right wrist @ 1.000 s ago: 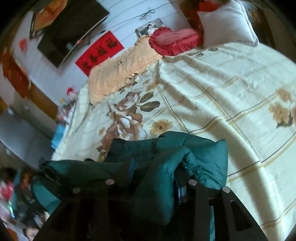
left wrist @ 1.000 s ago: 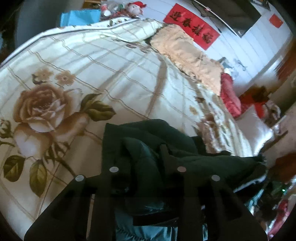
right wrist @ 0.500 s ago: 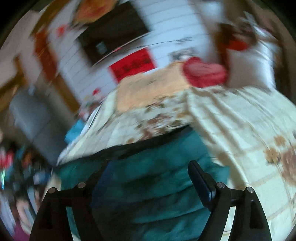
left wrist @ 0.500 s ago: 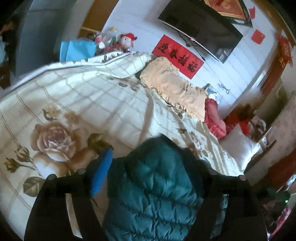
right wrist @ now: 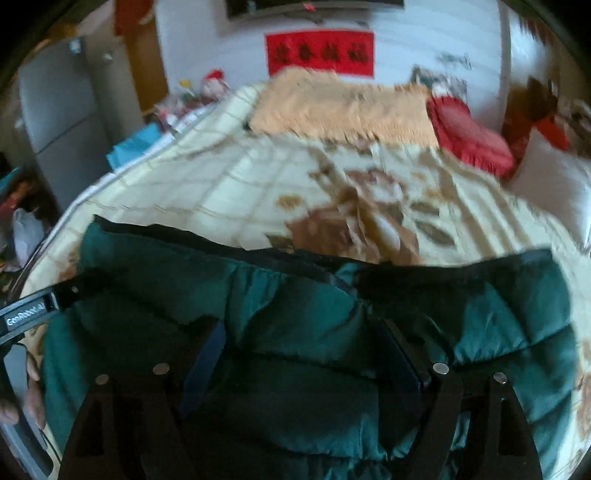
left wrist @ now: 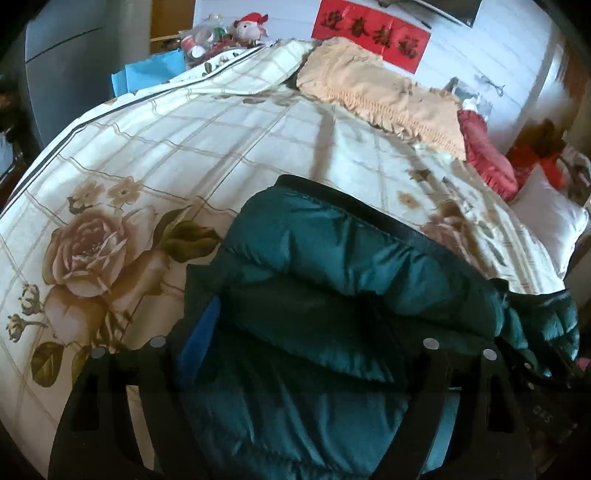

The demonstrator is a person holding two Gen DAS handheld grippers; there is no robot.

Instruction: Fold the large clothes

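1. We are holding both hand-held grippers wide open, jaws just opened: the left hand-held gripper (left wrist: 295,354) and right hand-held gripper (right wrist: 299,354) gripping nothing.
2. The green down jacket (left wrist: 332,280) is lying directly beneath them at the bed's (left wrist: 221,140) near edge, its long axis running along that edge.

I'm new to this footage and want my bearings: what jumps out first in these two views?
A dark green puffer jacket fills the foreground of both views, lying on a cream bedspread printed with big roses. Both grippers' fingers stand wide apart over the jacket, having just opened. On the far wall hangs a red banner with dark characters, with a peach blanket and a red cushion on the bed below it.
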